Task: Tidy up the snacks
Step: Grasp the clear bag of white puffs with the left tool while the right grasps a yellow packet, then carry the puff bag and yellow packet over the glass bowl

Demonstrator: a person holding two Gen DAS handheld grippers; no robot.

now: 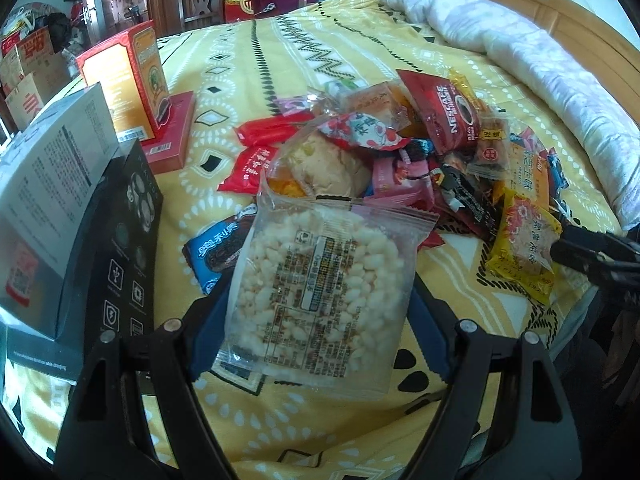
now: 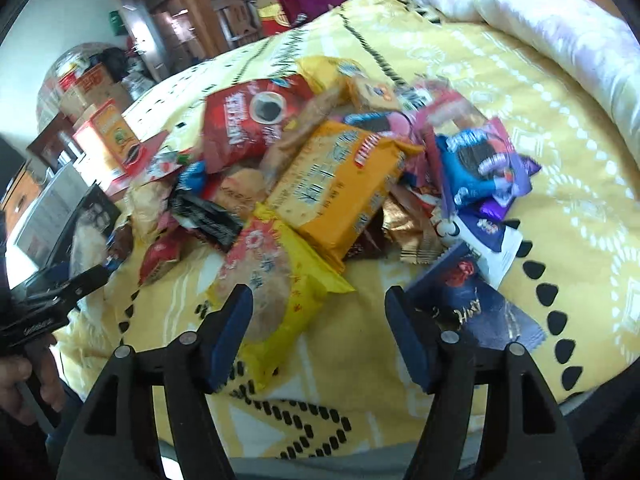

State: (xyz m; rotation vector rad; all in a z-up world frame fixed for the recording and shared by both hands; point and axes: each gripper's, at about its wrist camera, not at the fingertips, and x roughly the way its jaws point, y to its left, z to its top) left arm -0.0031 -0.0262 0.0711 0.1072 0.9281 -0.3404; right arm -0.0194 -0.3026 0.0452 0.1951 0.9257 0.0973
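- Left tool [image 1: 320, 304]: pinching 1 clear rice-cracker packet [image 1: 320, 300] between its blue pads, held above the yellow bedspread [image 1: 248, 80].
- Right tool [image 2: 320, 320]: spread, nothing gripped; yellow pastry packet [image 2: 272, 284] beside its left pad.
- Snack pile [image 2: 340, 168]: mid-bed, just beyond both tools.
- Boxes [image 1: 128, 80]: left edge.

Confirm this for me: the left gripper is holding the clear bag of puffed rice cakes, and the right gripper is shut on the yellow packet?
Not quite. In the right wrist view the right gripper is open; the yellow packet only lies by its left finger. The left gripper does hold the clear bag of puffed rice cakes.
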